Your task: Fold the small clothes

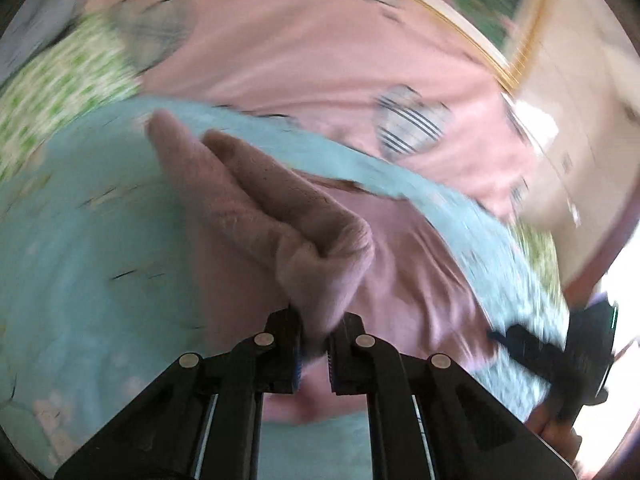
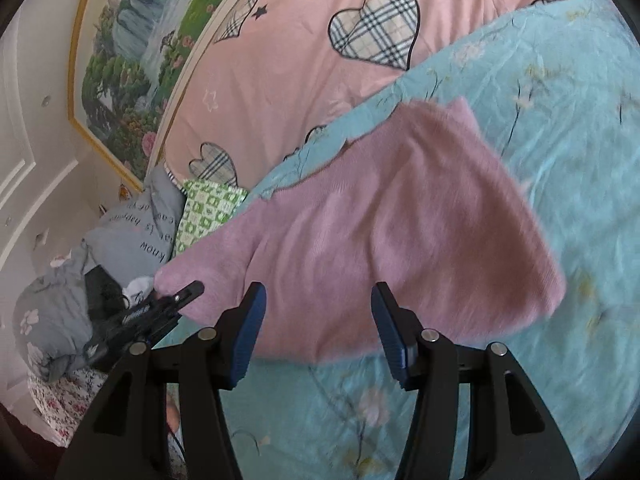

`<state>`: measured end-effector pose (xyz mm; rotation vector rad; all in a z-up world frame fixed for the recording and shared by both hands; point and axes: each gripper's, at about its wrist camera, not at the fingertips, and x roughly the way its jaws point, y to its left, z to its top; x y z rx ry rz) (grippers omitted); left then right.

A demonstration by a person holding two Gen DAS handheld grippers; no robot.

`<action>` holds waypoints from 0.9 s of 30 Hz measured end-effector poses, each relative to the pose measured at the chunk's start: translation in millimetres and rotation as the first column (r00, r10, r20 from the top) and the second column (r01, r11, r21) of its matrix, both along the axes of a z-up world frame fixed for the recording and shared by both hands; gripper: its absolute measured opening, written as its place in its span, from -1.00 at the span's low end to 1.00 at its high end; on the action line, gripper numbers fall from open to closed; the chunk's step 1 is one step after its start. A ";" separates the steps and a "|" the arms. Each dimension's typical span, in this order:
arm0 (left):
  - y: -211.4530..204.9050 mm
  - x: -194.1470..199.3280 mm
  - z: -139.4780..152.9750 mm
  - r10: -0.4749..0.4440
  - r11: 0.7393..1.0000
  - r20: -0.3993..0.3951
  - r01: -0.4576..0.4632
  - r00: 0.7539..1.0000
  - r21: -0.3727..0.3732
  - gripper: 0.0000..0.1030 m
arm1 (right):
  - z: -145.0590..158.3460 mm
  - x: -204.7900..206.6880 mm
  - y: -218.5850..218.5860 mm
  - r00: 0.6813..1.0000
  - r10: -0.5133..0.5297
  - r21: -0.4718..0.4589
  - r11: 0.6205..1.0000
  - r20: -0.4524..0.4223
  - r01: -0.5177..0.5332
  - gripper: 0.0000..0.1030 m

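1. Step in hand, as I judge it: a fold of the fuzzy pink knitted garment (image 2: pixel 384 232) is under way. One edge is lifted and being carried across while the rest lies on the pale blue floral bedsheet (image 2: pixel 560 128).
2. Location of the garment: spread on the blue sheet, just in front of the pink duvet with checked heart patches (image 2: pixel 320 60). Its far corner hangs over the sheet's edge toward the duvet.
3. Left gripper (image 1: pixel 316 344): jaws nearly closed, pinching a bunched wad of the pink knit, which rises from the jaws in two finger-like folds. The left wrist view is heavily motion-blurred (so this gripper appears to be moving fast).
4. Right gripper (image 2: pixel 316 332): jaws wide apart, nothing between them. It hovers over the near hem of the garment; whether the pads touch the cloth I cannot tell.
5. In the right wrist view the left gripper appears at the garment's left corner, holding it raised.
6. Next move, my estimate: carry the pinched edge over onto the flat part, lining up the edges, then release. The right gripper could press or pinch the near hem to stop the knit sliding.
7. Risk: soft fluffy knit may bunch rather than crease cleanly.
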<state>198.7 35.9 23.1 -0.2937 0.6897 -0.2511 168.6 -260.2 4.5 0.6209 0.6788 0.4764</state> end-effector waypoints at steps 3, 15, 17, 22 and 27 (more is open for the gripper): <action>-45.7 12.1 -13.0 -0.098 0.994 -0.018 0.099 0.995 0.053 -0.86 | 13.1 20.0 -9.6 1.000 0.016 0.021 1.000 -0.014 -0.015 0.09; -40.2 14.5 -45.7 -0.147 0.989 -0.081 0.145 0.986 -0.036 -0.86 | 1.2 139.8 52.1 0.955 0.258 0.016 0.966 -0.143 -0.259 0.31; -35.2 14.3 -45.9 -0.151 0.987 -0.085 0.147 0.985 -0.060 -0.86 | -7.2 162.7 74.9 0.934 0.315 0.029 0.949 -0.170 -0.315 0.31; -31.7 15.2 -48.1 -0.161 0.985 -0.102 0.154 0.982 -0.073 -0.86 | -31.4 206.7 126.1 0.884 0.411 0.070 0.911 -0.224 -0.406 0.31; -35.4 15.9 -40.6 -0.173 0.984 -0.090 0.168 0.981 -0.068 -0.87 | -32.1 218.7 157.2 0.873 0.423 -0.015 0.898 -0.243 -0.439 -0.70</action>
